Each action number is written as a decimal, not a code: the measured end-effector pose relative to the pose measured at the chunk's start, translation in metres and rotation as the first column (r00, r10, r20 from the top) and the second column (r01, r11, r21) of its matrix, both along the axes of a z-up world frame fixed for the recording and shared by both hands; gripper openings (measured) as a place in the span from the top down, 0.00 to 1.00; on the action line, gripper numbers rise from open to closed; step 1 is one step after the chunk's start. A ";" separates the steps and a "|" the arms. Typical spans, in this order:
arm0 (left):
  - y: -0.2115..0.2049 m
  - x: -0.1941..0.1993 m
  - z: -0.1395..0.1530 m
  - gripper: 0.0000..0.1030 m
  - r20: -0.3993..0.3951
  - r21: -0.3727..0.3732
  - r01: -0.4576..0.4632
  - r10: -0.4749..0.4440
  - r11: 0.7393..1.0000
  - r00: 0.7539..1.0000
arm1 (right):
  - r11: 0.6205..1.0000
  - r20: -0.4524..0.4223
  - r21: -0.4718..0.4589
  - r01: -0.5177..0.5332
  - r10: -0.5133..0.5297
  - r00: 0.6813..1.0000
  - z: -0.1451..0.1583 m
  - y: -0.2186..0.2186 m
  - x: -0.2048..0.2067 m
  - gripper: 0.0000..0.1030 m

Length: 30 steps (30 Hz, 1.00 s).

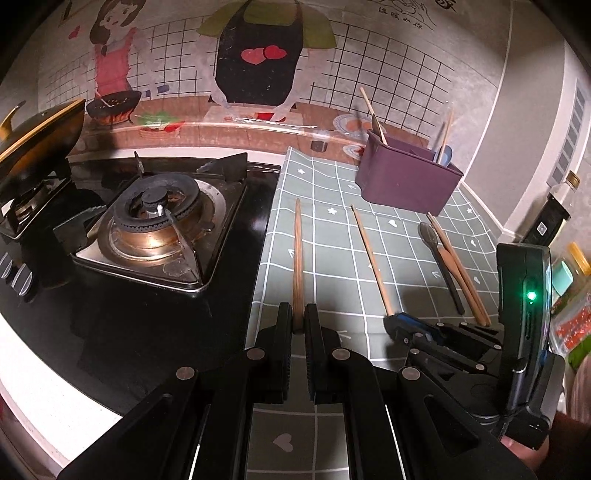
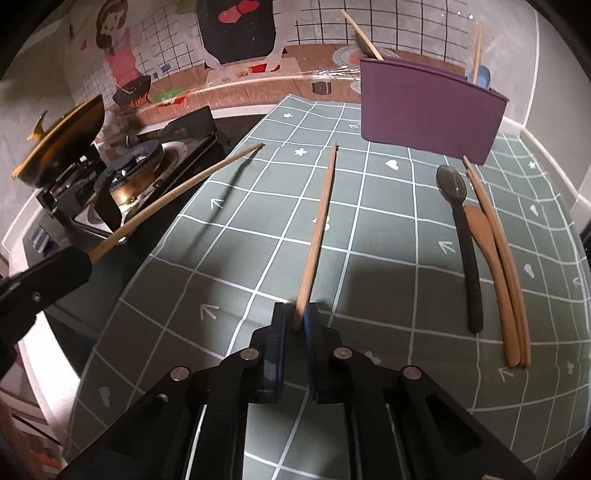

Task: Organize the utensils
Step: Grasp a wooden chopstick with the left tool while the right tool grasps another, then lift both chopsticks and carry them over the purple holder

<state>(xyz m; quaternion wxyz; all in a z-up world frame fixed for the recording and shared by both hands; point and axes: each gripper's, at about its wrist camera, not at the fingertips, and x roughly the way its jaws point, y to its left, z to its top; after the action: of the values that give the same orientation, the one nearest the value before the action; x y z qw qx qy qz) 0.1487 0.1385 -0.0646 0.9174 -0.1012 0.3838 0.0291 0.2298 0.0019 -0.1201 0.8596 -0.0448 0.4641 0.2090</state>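
Both claws (image 1: pixel 299 317) (image 2: pixel 295 317) around chopsticks (image 1: pixel 297 254) (image 2: pixel 317 229)

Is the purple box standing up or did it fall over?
Standing up. The purple box sits on its base on the checked cloth, opening upward, chopsticks poking out.

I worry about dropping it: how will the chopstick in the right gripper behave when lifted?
The chopstick looks thin, straight and wooden, so probably stiff and light. The right gripper pinches only its very end, so it may pivot or droop. Being slim, it could slip out.
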 end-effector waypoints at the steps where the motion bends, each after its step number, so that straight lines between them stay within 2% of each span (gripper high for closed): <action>1: 0.000 0.000 0.001 0.93 0.002 0.004 0.004 -0.004 1.000 1.000 | 1.000 0.004 -0.006 -0.003 0.003 1.000 0.000 0.000 0.000 0.93; 5: -0.001 0.001 0.007 0.93 0.020 0.022 0.017 -0.017 1.000 1.000 | 1.000 0.037 -0.017 -0.001 0.002 0.999 0.007 -0.003 -0.002 0.94; 11: -0.001 0.006 0.028 0.93 0.074 0.038 0.025 -0.028 0.999 0.997 | 1.000 0.146 0.005 0.024 -0.024 0.989 0.050 -0.027 -0.006 0.94; 24: -0.008 0.033 0.099 0.93 0.210 0.063 0.075 -0.087 0.995 0.974 | 0.993 0.324 0.086 0.085 -0.108 0.940 0.142 -0.078 0.012 0.95; 30: -0.014 0.053 0.135 0.94 0.264 0.059 0.111 -0.123 0.992 0.957 | 0.990 0.366 0.103 0.101 -0.132 0.921 0.177 -0.096 0.029 0.95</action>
<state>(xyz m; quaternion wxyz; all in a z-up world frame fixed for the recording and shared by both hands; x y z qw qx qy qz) 0.2016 0.1244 0.0709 0.9628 -0.0615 0.2614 -0.0309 0.2591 -0.0944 0.0569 0.9439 -0.0207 0.2859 0.1641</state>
